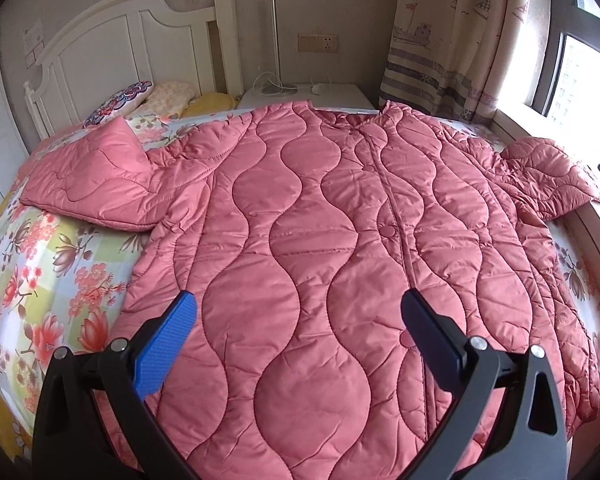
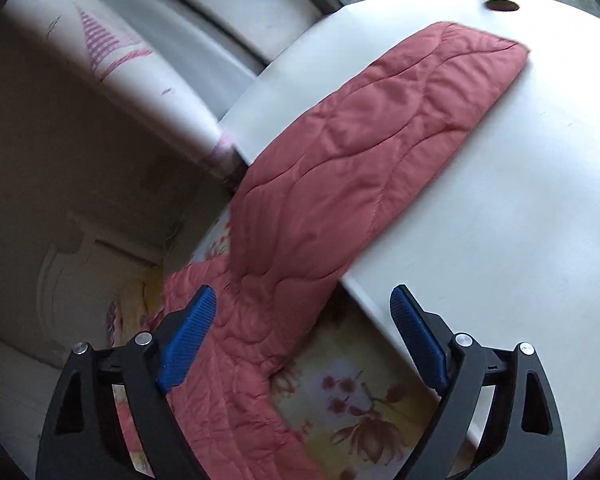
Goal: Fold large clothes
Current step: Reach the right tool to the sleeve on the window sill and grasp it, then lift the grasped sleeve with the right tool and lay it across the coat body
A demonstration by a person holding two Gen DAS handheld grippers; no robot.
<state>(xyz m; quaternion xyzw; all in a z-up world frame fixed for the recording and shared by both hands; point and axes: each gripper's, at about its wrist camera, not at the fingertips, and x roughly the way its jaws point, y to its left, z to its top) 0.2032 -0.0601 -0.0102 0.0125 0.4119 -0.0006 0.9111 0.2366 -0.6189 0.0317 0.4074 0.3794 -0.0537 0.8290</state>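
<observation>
A large pink quilted coat (image 1: 320, 216) lies spread front-up on the floral bed, snaps running down its middle. One sleeve (image 1: 96, 184) lies out to the left; the other reaches right onto a white ledge. My left gripper (image 1: 298, 308) hovers open above the coat's lower body, nothing between its blue pads. In the right wrist view that right sleeve (image 2: 360, 160) stretches from the bed up across the white ledge (image 2: 520, 220). My right gripper (image 2: 303, 300) stands open over the sleeve's lower part where it leaves the bed; the pads are apart from the fabric.
A white headboard (image 1: 112, 52) and pillows (image 1: 140, 96) are at the back left. A white nightstand (image 1: 340, 96) with a lamp base stands behind the coat. Curtain (image 1: 452, 40) and window (image 1: 580, 76) close off the right. The floral sheet (image 1: 52, 264) shows at the left.
</observation>
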